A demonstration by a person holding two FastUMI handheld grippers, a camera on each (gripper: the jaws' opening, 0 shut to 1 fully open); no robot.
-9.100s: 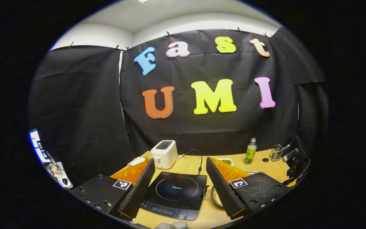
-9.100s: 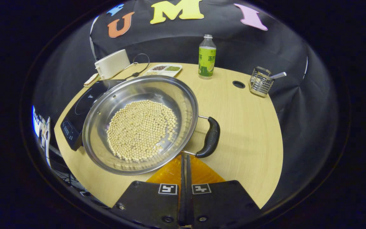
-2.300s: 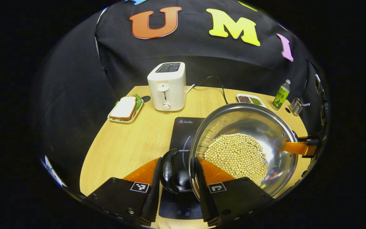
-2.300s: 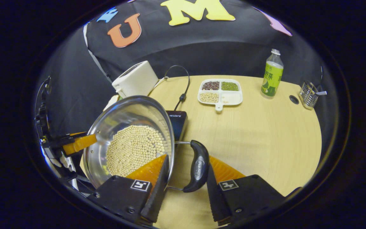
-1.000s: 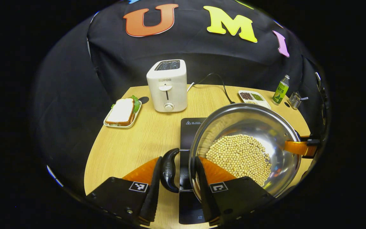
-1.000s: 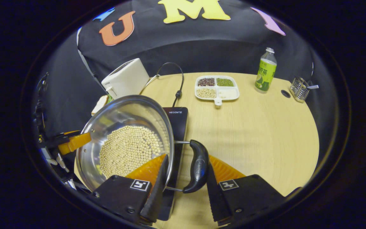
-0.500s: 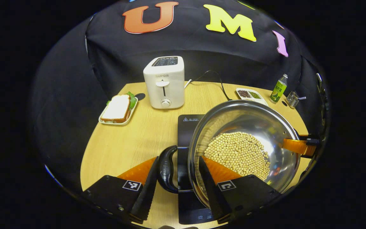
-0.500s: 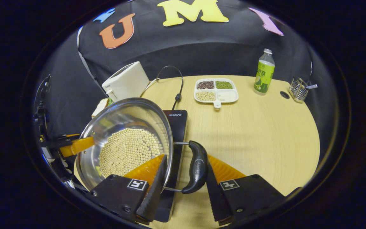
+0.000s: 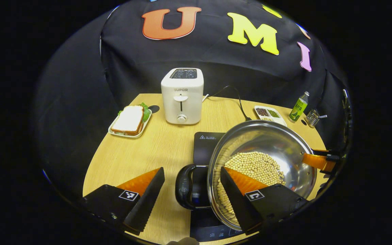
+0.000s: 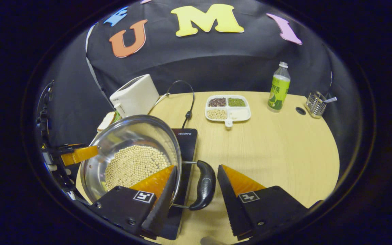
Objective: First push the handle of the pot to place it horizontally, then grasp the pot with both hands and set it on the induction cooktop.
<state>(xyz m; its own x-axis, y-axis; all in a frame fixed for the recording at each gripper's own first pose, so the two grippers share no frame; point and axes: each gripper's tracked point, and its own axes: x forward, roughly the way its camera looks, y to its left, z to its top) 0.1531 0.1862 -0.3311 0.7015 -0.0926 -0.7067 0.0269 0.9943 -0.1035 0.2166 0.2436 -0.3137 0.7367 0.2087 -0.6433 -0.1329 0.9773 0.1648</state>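
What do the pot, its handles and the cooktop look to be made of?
Pot: polished metal, likely stainless steel; it mirrors the beans. Handles: glossy black, probably plastic, on thin metal rods. Induction cooktop: smooth black glass-like top with printed marks.

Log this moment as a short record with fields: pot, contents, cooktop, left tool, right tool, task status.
pot: steel pot resting on the induction cooktop
contents: pale beans
left tool: left tool open, fingers either side of the left handle, not pressing it
right tool: right tool open, straddling the right handle
task status: pot looks set down; both tools appear released
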